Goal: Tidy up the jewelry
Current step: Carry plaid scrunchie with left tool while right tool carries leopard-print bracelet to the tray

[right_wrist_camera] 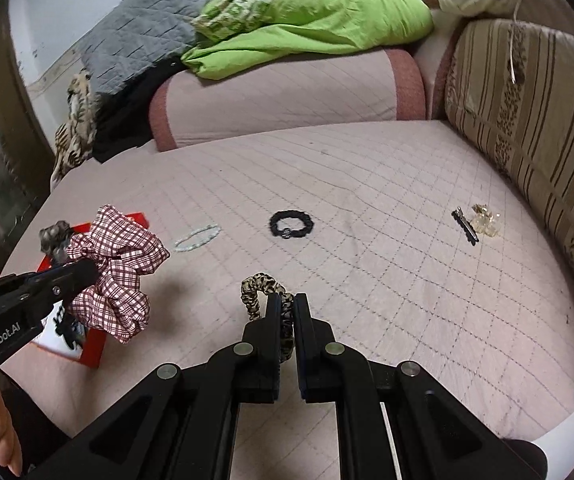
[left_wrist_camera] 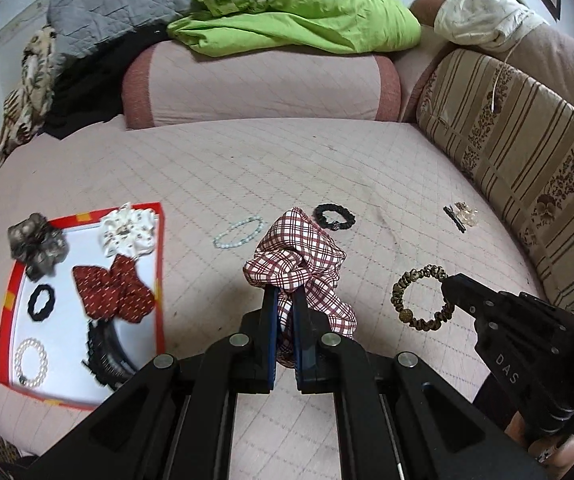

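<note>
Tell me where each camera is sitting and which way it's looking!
Left wrist: on the left gripper, looking forward and down over the bed; its fingers pinch the plaid scrunchie, the red tray lies to the left, and the right gripper enters from the right.
Right wrist: on the right gripper, looking the same way; its fingers pinch the leopard hair tie, and the left gripper and a hand show at left.
Shared: both grippers, scrunchie, tie, black hair tie.

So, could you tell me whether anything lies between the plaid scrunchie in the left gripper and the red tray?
Nothing visible does. The left gripper holds the plaid scrunchie above bare quilted cover, and the red tray lies just to its left. The blue bead bracelet sits farther back.
</note>
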Demonstrator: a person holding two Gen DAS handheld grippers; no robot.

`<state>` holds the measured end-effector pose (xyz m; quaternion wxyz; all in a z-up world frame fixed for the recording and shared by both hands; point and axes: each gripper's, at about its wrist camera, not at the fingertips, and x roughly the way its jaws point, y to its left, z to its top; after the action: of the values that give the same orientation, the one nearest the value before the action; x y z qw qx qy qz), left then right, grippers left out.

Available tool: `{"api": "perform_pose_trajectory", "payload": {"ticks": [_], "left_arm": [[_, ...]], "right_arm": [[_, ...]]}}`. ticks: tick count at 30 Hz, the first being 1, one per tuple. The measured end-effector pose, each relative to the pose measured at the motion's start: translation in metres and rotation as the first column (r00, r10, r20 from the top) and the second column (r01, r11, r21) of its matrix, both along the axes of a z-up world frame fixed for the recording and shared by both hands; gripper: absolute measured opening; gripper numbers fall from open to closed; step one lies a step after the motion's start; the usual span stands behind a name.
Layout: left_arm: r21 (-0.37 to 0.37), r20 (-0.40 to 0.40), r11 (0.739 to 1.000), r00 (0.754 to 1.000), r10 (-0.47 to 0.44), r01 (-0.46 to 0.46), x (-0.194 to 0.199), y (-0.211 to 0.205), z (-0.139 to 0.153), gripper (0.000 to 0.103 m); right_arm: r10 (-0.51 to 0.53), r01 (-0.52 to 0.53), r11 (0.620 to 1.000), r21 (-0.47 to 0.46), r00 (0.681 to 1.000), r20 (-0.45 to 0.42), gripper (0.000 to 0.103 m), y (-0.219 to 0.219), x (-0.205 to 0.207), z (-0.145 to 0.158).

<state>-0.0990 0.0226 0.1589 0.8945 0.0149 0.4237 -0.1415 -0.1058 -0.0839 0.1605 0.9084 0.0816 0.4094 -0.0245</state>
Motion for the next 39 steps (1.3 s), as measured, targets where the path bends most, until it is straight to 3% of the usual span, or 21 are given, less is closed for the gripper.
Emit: {"api": "perform_pose_trajectory", "payload": {"ticks": [10,18,39], "left_arm": [[-0.017,0.015,0.998,0.998,0.053,-0.053,-0.021,0.028,0.007,0.006],[0.010,0.048,0.997,0.996,0.078,-0.079,-0.033,0.041,0.011,0.006],[0.014,0.058,0.987,0.985,0.160,-0.162,-0.044,0.081,0.016,0.006]], "right_arm": [[0.066,-0.066,0.997,-0.041,0.998,0.011,0.007,0.036,-0.011,0.017],[0.105,-0.104,0.993,-0.062,0.994,0.017,0.007,0.057,-0.015,0.026],[0.176,-0.172,0.980,-0.094,0.984,0.027,0.007,0.103,-0.021,0.038]]}}
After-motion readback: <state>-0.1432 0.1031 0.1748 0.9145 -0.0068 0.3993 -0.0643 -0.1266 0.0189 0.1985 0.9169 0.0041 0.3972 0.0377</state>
